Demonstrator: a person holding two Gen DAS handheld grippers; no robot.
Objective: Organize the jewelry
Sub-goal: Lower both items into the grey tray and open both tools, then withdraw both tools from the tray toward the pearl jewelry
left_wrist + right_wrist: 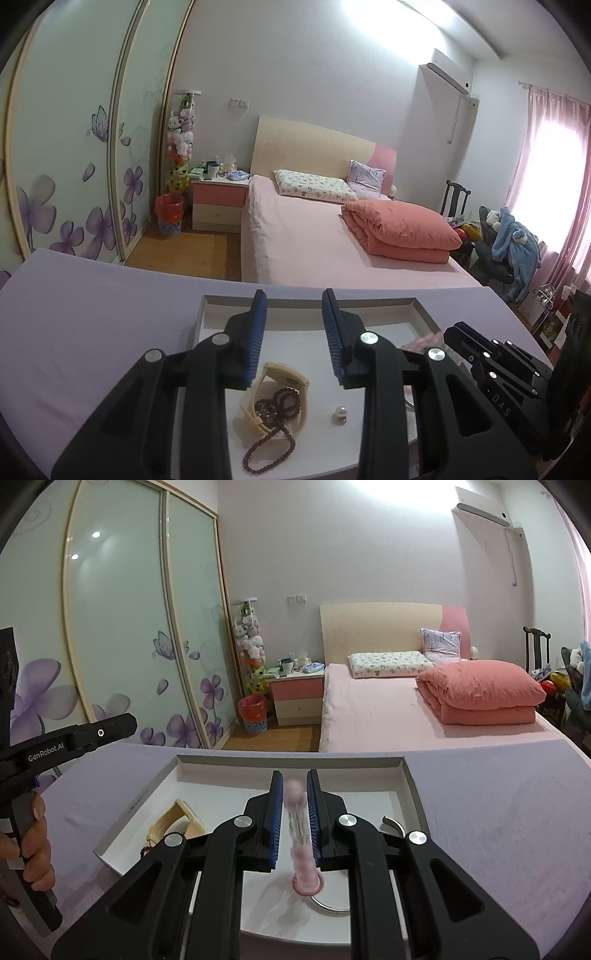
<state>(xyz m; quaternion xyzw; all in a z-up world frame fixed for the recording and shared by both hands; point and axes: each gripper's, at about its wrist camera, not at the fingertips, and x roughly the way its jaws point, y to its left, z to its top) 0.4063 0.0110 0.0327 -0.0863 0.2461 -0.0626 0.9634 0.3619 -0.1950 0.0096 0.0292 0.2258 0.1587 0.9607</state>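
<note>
Two grippers work over the white tray (207,314): the left gripper (293,325), jaws apart and empty, hangs above the cream watch (284,384) and dark bead strand (269,424), while the right gripper (295,805) clamps a pink beaded bracelet (301,834), which seemingly needs lowering into the tray next.

L gripper (293,306) tilted down, blue pads apart, nothing btwn them. R gripper (294,786) tilted down too, pads nearly closed, pinching sth pink. Hand (35,843) wraps L handle.
</note>
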